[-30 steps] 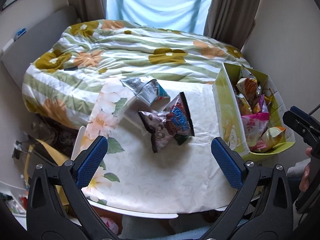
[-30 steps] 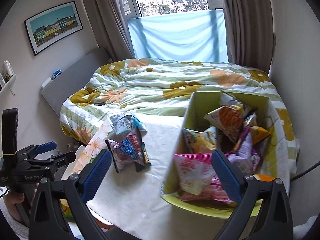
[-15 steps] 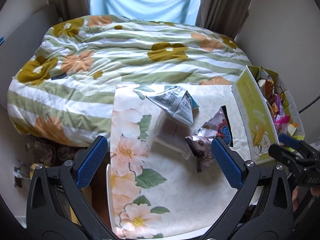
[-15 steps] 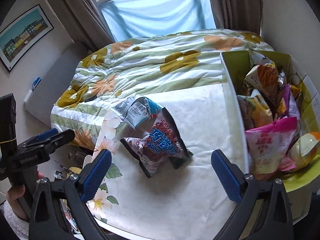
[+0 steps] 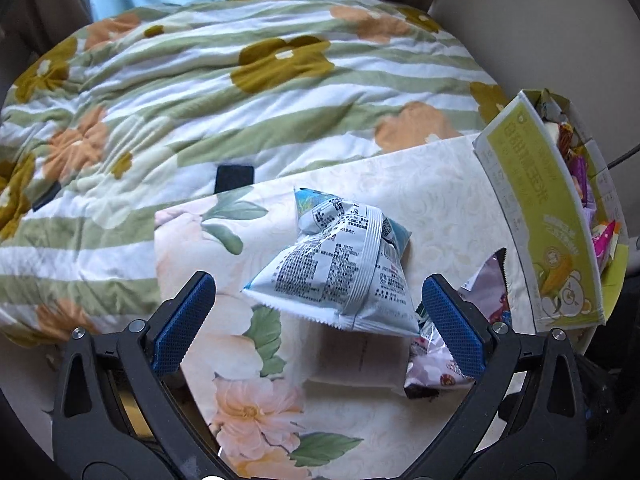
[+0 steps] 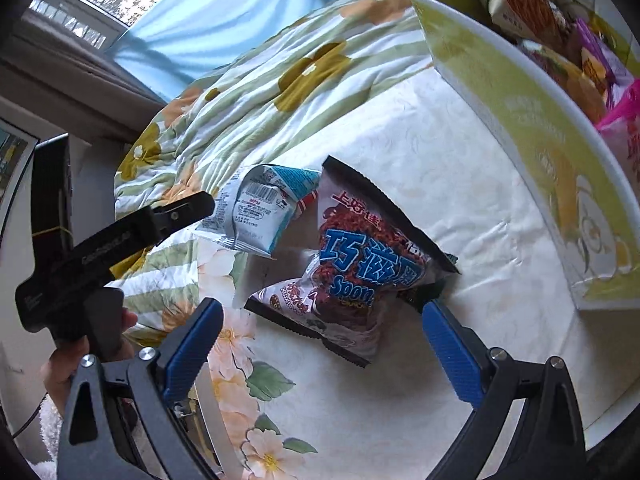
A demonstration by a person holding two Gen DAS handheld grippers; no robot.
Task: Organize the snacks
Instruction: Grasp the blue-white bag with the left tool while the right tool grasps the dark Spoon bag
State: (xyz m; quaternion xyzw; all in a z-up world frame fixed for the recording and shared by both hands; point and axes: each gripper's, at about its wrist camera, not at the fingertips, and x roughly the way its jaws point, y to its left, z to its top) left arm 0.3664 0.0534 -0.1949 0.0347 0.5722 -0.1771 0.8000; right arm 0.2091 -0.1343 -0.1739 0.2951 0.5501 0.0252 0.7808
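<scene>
I have both claws spread wide and holding nothing. My left claw (image 5: 318,314) hovers right over the white-and-blue snack bag (image 5: 340,276), which lies on the desk (image 5: 436,200) to the left of the green snack box (image 5: 532,216). My right claw (image 6: 320,344) lines up on the dark chocolate snack bag (image 6: 356,272), which sits between that white bag (image 6: 260,208) and the box (image 6: 520,120), its edge seemingly tucked against the white one. The box stands at the desk's right edge and already holds a jumble of packets.

Both bags look light, puffed with air and soft. I judge the foil film to be slick, and whatever is inside probably crushes easily, so I would not clamp across the swollen middle. The crimped, serrated seams are flat and stiffer; the white bag's lower seam lies nearest my left claw, and the dark bag's near serrated edge faces my right. Pinching a seam or a corner should hold without bursting or slipping. A bag this light will likely swing once lifted, so I would carry it gently over the box wall before letting go.
</scene>
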